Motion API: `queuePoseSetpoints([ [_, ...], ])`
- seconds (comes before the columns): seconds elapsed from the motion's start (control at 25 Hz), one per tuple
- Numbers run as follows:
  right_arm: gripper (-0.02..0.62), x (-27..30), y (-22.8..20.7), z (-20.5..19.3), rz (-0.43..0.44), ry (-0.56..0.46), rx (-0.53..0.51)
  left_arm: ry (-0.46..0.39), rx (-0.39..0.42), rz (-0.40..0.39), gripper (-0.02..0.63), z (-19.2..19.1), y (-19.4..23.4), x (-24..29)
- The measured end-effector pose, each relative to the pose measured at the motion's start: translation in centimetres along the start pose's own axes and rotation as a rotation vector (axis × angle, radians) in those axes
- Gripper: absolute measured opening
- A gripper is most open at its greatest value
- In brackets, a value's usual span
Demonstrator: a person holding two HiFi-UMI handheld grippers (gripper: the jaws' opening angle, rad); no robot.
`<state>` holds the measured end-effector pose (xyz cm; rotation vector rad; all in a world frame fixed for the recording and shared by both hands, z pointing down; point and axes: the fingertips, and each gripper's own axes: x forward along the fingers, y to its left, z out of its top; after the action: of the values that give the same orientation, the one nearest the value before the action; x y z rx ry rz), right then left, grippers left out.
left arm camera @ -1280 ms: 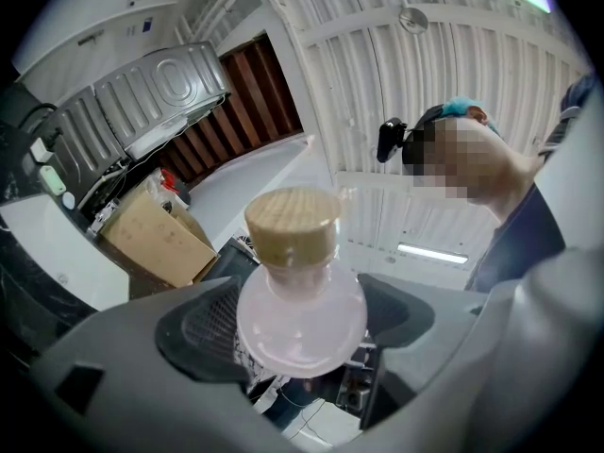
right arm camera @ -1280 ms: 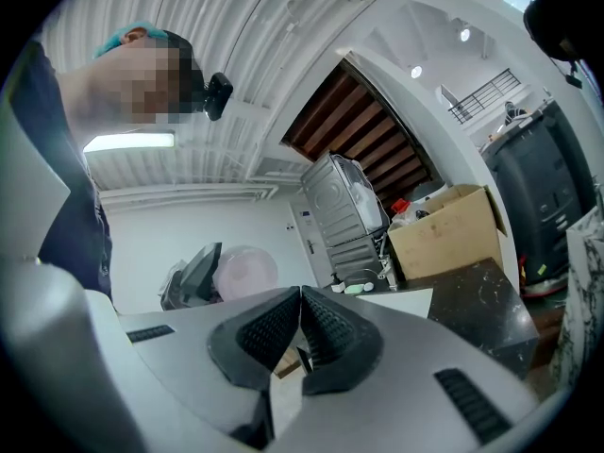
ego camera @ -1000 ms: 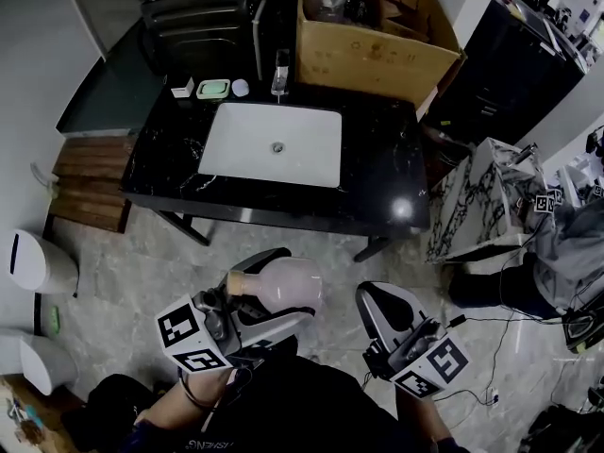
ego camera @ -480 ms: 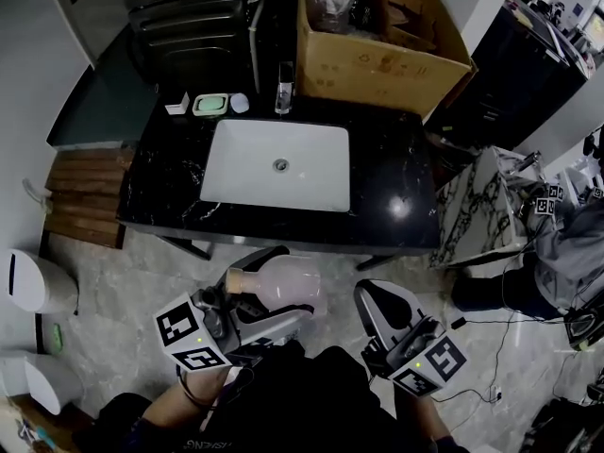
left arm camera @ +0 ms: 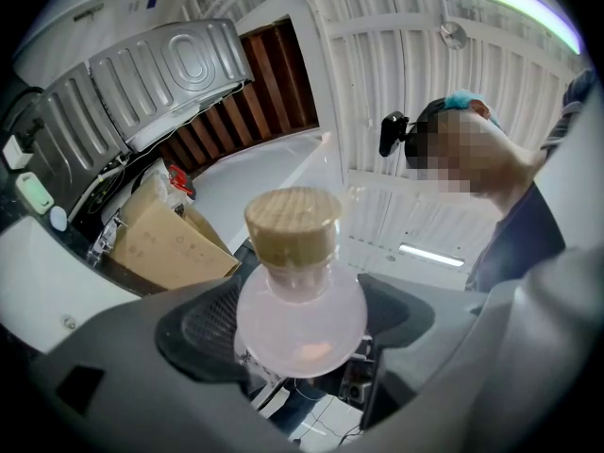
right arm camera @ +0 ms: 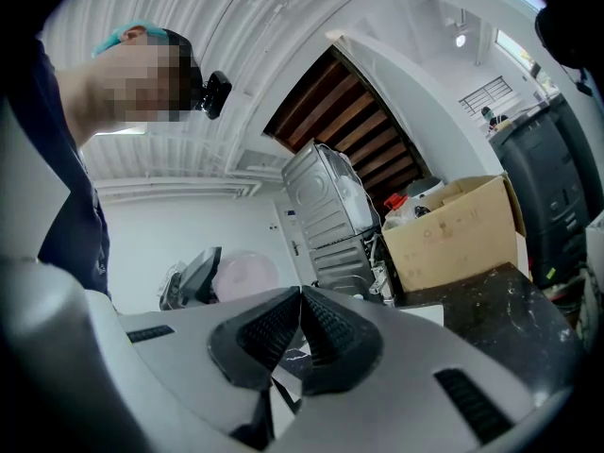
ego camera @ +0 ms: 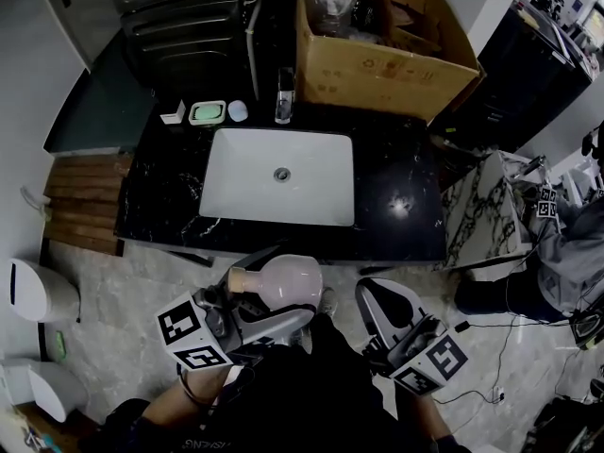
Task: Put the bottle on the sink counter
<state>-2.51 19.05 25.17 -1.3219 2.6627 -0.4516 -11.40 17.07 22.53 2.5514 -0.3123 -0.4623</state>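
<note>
Left gripper (ego camera: 272, 293) grips a round pink bottle (ego camera: 288, 281) sideways by its belly, near the black counter's (ego camera: 401, 192) front edge. Right gripper (ego camera: 379, 300) is closed, empty. The curved belly may slip from the pads.

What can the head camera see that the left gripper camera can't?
Only the head view shows the right gripper and the white bin on the floor. Only the left gripper view shows the ceiling light and the person's head camera. Both show the pink bottle clamped in the left gripper, and the cardboard box.
</note>
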Motion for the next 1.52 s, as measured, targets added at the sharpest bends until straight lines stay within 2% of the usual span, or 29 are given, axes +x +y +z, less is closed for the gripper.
queuePoseSetpoints([
  [0.28, 0.026, 2.4, -2.4, 0.9, 0.028, -0.023, 0.029, 0.004, 0.003, 0.021, 0.388, 0.4, 2.8, 1.7],
  [0.44, 0.026, 3.3, -4.8, 0.6, 0.027, 0.007, 0.016, 0.002, -0.003, 0.038, 0.388, 0.7, 4.7, 2.9],
  [0.76, 0.026, 6.1, -9.6, 2.5, 0.063, -0.004, 0.055, -0.005, -0.004, 0.078, 0.388, 1.5, 8.9, 6.8],
  [0.92, 0.026, 7.0, -12.8, 2.4, 0.074, 0.033, 0.034, -0.009, -0.005, 0.102, 0.388, 1.8, 11.0, 8.9],
  [1.08, 0.026, 8.5, -15.1, 3.8, 0.1, 0.021, 0.072, -0.014, -0.013, 0.131, 0.388, 2.1, 13.1, 10.9],
  [1.52, 0.026, 11.4, -21.8, 3.9, 0.149, 0.084, 0.106, -0.011, -0.03, 0.205, 0.388, 1.7, 19.4, 15.8],
])
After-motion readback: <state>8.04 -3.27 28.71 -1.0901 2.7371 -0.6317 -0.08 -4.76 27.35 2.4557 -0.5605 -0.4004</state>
